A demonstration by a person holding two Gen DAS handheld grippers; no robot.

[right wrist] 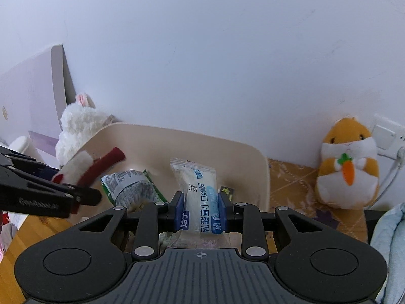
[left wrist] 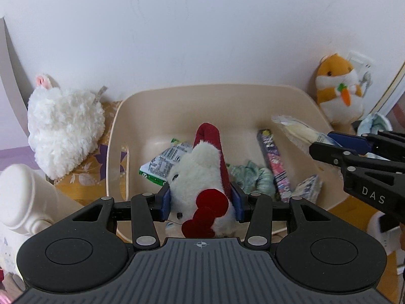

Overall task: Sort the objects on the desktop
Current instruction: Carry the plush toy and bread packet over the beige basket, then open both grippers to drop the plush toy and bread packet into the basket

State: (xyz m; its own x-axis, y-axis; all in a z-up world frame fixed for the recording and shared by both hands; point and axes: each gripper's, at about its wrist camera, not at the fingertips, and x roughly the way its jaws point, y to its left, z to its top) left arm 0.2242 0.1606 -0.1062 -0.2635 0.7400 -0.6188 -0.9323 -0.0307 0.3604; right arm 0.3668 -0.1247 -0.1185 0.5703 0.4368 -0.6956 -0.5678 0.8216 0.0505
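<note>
My left gripper (left wrist: 201, 200) is shut on a small white plush toy (left wrist: 200, 174) with red bow and red ear, held above the near edge of a beige plastic bin (left wrist: 119, 136). My right gripper (right wrist: 201, 209) is shut on a white bread packet (right wrist: 200, 192) with blue print, over the same bin (right wrist: 260, 167). In the left wrist view the right gripper (left wrist: 319, 141) comes in from the right with the packet (left wrist: 296, 129). In the right wrist view the left gripper (right wrist: 83, 192) holds the plush (right wrist: 78, 167) at the left. Inside the bin lie a green snack packet (left wrist: 162, 164), a purple stick pack (left wrist: 274, 162) and a greenish cloth (left wrist: 253, 177).
A fluffy white rabbit plush (left wrist: 63, 129) sits left of the bin on a yellow patterned cloth (left wrist: 81, 177). An orange hamster plush (left wrist: 339, 88) with a carrot stands at the right by the wall and a socket. A white bottle (left wrist: 22, 197) is near left.
</note>
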